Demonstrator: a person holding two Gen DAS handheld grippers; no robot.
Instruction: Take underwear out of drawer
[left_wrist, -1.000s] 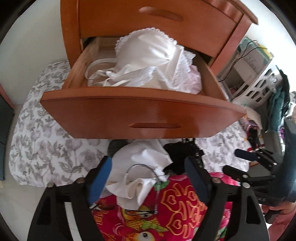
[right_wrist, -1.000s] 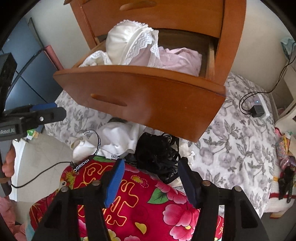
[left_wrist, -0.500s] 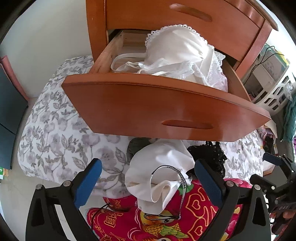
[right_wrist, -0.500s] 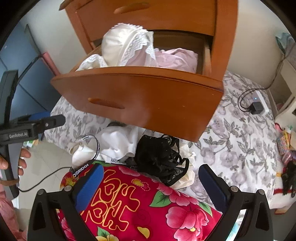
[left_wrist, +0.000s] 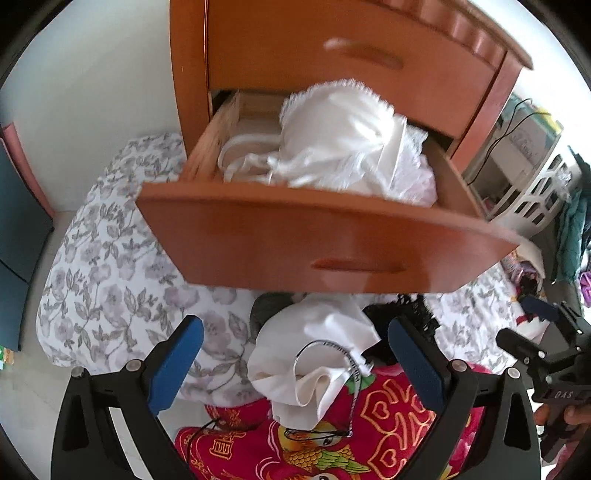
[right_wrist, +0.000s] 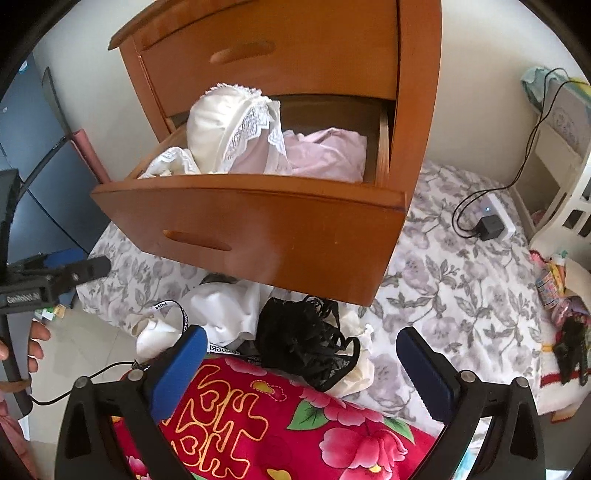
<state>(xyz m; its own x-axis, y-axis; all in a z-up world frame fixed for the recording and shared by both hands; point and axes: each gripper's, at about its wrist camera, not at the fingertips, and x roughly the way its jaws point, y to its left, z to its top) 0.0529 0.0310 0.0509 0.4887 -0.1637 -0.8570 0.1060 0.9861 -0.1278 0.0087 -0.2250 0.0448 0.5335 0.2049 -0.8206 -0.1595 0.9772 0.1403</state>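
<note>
The wooden drawer stands pulled out of the cabinet. Piled in it are a white lace bra and a pale pink garment. Below the drawer front, white underwear and black lace underwear lie on the bedding. My left gripper is open, its blue pads either side of the white underwear below it, holding nothing. My right gripper is open too, hovering short of the black lace piece.
A grey floral sheet covers the bed; a red flowered blanket lies nearest me. A charger with cable rests on the sheet at right. A white basket stands beside the cabinet. A hand holds the other gripper.
Both grippers opened wide over the last second. Both views pulled back and rose slightly, so more of the drawer's contents show. The clothes have not moved.
</note>
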